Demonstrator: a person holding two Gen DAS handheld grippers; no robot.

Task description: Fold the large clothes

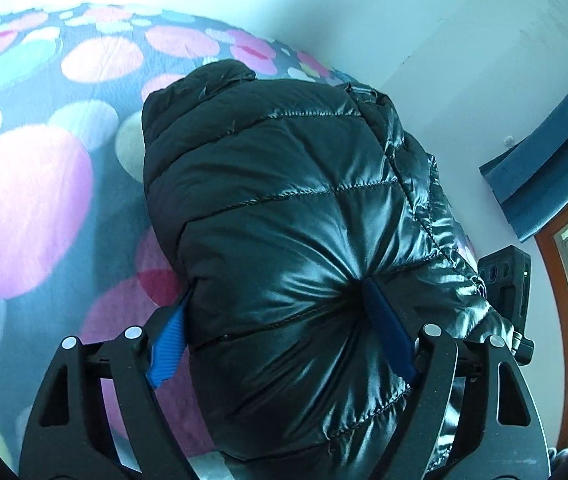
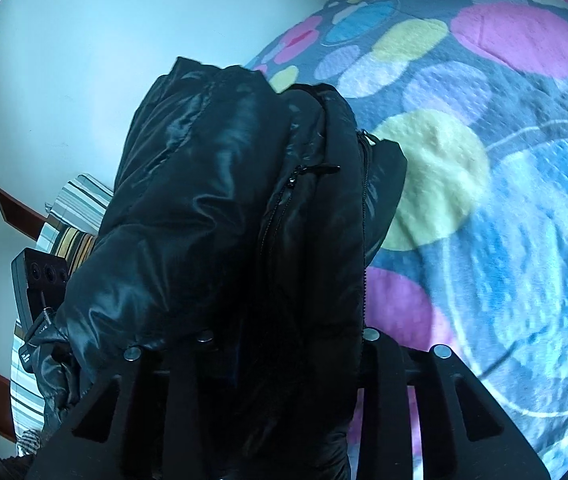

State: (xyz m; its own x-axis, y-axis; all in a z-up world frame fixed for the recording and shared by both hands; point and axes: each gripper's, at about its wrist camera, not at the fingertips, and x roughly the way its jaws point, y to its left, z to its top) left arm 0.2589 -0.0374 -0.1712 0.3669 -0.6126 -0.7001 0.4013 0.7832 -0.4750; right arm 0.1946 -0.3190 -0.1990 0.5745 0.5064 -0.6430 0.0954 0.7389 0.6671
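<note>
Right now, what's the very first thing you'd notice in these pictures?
The big shiny black puffer jacket, bunched up and filling the middle of both views, with the left gripper squeezing it between blue pads. Behind it lies a blanket covered in bright pink, yellow and blue circles.

Shiny black quilted puffer jacket: one
Fleece bed blanket with coloured circles: one
Striped pillow: one
</note>
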